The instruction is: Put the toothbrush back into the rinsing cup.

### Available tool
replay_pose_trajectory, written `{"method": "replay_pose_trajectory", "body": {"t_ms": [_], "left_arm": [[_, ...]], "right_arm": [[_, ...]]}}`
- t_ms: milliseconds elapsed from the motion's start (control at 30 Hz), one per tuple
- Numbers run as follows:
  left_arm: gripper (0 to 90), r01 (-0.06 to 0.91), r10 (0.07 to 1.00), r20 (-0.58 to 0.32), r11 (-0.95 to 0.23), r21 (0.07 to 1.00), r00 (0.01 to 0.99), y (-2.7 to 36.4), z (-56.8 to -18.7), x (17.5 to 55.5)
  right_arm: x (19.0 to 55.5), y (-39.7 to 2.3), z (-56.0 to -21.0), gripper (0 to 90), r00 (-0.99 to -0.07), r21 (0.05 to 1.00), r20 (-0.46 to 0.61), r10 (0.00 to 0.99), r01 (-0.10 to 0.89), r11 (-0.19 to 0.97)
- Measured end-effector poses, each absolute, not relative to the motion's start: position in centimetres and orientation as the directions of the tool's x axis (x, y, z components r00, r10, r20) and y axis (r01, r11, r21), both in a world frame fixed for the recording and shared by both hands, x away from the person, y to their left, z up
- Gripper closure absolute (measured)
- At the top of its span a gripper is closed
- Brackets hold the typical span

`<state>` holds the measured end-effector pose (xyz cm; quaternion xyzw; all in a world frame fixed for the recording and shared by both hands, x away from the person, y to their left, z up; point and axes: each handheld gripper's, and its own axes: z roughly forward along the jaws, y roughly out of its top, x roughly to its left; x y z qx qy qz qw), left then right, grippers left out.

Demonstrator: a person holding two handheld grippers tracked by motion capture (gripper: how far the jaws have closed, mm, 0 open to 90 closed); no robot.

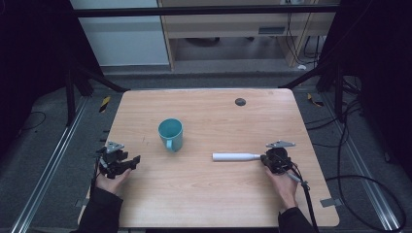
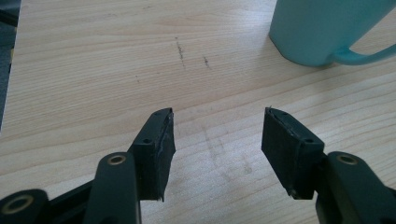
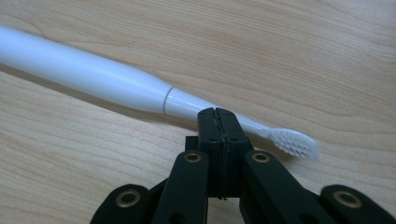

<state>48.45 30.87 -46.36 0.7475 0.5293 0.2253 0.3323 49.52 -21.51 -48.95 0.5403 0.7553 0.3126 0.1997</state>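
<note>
White electric toothbrush [image 3: 93, 77], lying flat on the wooden table (bristles upward), thin neck beside the shut tongs

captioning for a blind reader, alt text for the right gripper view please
The right claw, jaws shut together, sits at the thin neck of a white electric toothbrush lying on a light wooden table. Whether it pinches the neck is unclear. The bristle head points right, the thick handle runs off to the upper left.
</note>
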Motion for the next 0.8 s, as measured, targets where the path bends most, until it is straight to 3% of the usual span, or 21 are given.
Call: {"method": "replay_pose_trajectory", "body": {"t_ms": [800], "left_arm": [[43.8, 0.643, 0.94, -0.013, -0.224, 0.733, 0.342, 30.8, -46.4, 48.5]], "right_arm": [[51.9, -21.6, -49.3, 89.9, -0.324, 0.706, 0.065, 0.944, 0.683, 0.186]]}}
